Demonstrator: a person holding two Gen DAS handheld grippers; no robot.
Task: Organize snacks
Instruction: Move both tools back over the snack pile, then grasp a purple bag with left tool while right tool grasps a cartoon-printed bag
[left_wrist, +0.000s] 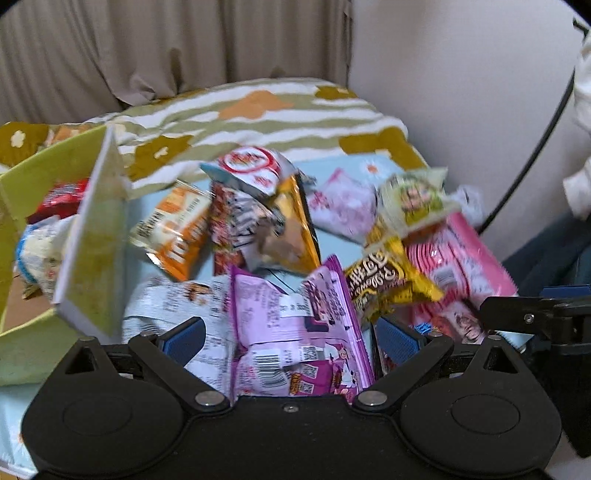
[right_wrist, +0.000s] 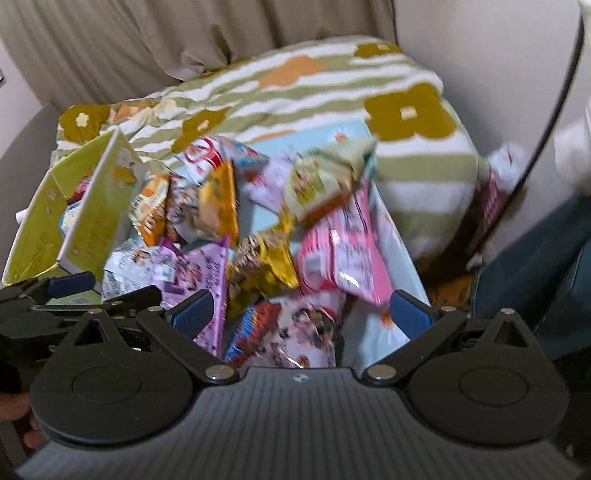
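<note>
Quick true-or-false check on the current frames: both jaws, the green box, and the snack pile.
1. Both the left gripper and right gripper have open jaws. True.
2. The green box is empty. False: packets already lie inside it.
3. The purple packet lies between the left jaws. True.
4. The snacks are stacked neatly. False: they lie in a loose heap.
5. The green box stands to the right of the pile. False: to its left.

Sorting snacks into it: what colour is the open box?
Yellow-green box, clearest in the left wrist view.
</note>
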